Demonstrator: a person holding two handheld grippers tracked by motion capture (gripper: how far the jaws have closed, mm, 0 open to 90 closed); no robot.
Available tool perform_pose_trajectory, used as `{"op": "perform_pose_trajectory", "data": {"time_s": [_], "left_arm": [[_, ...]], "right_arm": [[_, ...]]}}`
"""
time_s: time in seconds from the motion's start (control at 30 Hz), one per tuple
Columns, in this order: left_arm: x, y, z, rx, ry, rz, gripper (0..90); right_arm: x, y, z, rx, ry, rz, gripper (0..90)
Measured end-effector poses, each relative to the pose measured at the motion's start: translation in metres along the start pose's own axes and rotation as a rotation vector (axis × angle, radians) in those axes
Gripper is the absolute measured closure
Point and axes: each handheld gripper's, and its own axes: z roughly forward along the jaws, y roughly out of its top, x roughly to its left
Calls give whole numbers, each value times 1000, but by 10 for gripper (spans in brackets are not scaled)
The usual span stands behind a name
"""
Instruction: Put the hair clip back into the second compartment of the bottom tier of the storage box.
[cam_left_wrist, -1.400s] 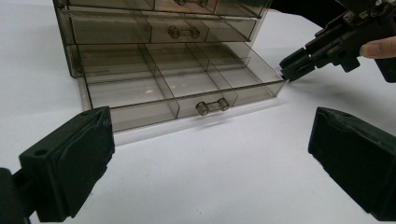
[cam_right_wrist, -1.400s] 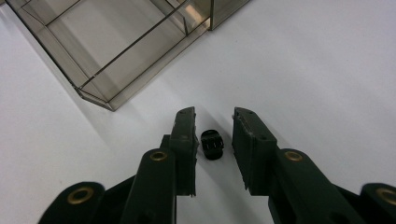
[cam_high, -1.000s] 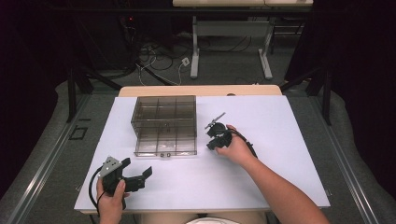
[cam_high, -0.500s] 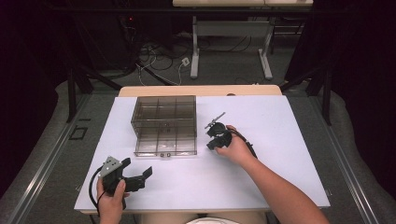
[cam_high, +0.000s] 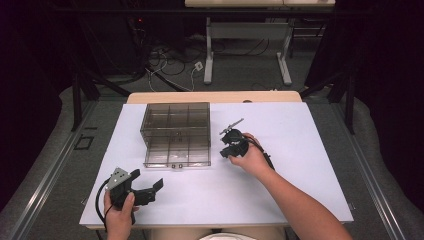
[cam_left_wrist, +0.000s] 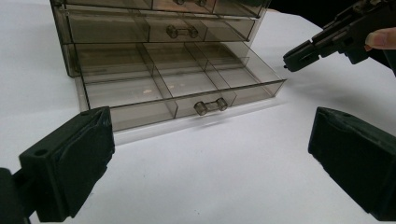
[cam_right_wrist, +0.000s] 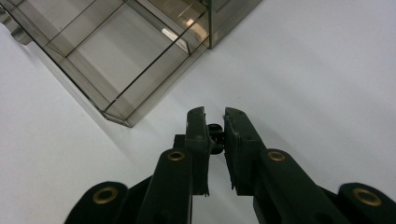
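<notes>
Okay, you're pinching a small black piece (cam_right_wrist: 215, 136) between the jaws of the right gripper (cam_right_wrist: 214, 113). They're standing nearly closed, with just the piece filling the gap. What the piece is, I cannot tell; it's too small and dark. It's hanging low over the white table (cam_high: 280, 190), just beside the front right corner of the pulled-out bottom drawer (cam_left_wrist: 177, 88) of the smoky clear organiser (cam_high: 175, 122). Whether it's touching the table isn't clear.

The step in hand looks like dropping the piece into that drawer:
- You're gripping it only near the jaw tips, so go slowly and don't loosen the squeeze before it's over a compartment.
- You're working beside the drawer wall, so lift clear of the rim before you cross, not through it.
- The dividers are thin and see-through, so pick one cell, centre over it and go low before opening. A high drop risks a bounce into a neighbouring cell.

The left gripper (cam_high: 150, 187) is sitting near the front left of the table, well apart from the drawer, jaws wide open and holding nothing. It's facing the drawer handle (cam_left_wrist: 210, 106) and is free to steady the drawer front if it slides.
</notes>
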Motion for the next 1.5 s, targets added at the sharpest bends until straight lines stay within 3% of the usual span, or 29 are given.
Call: {"op": "perform_pose_trajectory", "data": {"time_s": [0.07, 0.1, 0.13, 0.17, 0.23, 0.27, 0.3, 0.33, 0.37, 0.4, 0.47, 0.53, 0.57, 0.63, 0.7, 0.77, 0.8, 0.83, 0.93, 1.03, 1.07, 1.13, 1.33, 1.4, 1.5], "left_arm": [[0, 0, 0, 1, 1, 1, 8], [0, 0, 0, 1, 1, 0, 8], [0, 0, 0, 1, 1, -1, 8], [0, 0, 0, 2, 1, -2, 8], [0, 0, 0, 2, 1, -3, 8], [0, 0, 0, 0, 1, -2, 8], [0, 0, 0, 1, 1, -3, 8], [0, 0, 0, 1, 1, -4, 8], [0, 0, 0, 1, 1, -4, 8], [0, 0, 0, 2, 1, -3, 8], [0, 0, 0, 0, 0, -3, 8], [0, 0, 0, 1, 0, -4, 8], [0, 0, 0, 1, 0, -4, 8], [0, 0, 0, 0, 0, -4, 8], [0, 0, 0, -3, -1, -5, 8], [0, 0, 0, -3, -2, -5, 8], [0, 0, 0, -3, -3, -5, 8], [0, 0, 0, -3, -2, -5, 8], [0, 0, 0, -7, -4, -7, 8], [-1, 0, 0, -15, -6, -5, 8], [-1, 0, -1, -16, -4, -5, 8], [-1, 0, -1, -19, -4, -5, 8], [-2, 0, -2, -36, -10, -7, 8], [-2, 0, -3, -39, -8, 1, 8], [-2, 0, -2, -34, -9, 2, 8]], "right_arm": [[0, 0, 0, -26, 4, 7, 807], [1, 1, -3, -6, 4, 20, 807], [1, 1, -2, -20, 10, 9, 807], [3, 1, -2, -33, 18, 31, 807], [4, 3, -8, 16, 4, 26, 807], [4, 3, -9, 13, 0, 9, 807], [7, 1, -1, -125, 17, 36, 807], [7, 3, -6, -64, 13, 27, 807], [8, 3, -6, -81, 12, 25, 807], [9, 5, -10, -49, 9, 27, 807], [11, 6, -9, -92, 13, 28, 807], [13, 8, -14, -69, 20, 23, 807], [14, 8, -13, -108, 15, 22, 807], [17, 12, -19, -61, 18, 36, 807], [19, 12, -19, -114, 21, 29, 807], [21, 14, -22, -114, 15, 14, 807], [23, 15, -23, -111, 25, 29, 807], [23, 17, -28, -50, 14, 5, 807], [26, 19, -30, -65, 18, 5, 807], [30, 20, -27, -135, 22, 13, 807], [31, 21, -28, -118, 22, 7, 807], [34, 22, -28, -143, 23, 17, 807], [39, 26, -31, -139, 35, 32, 807], [41, 27, -30, -172, 46, 38, 807], [44, 30, -31, -160, 52, 31, 808]]}}
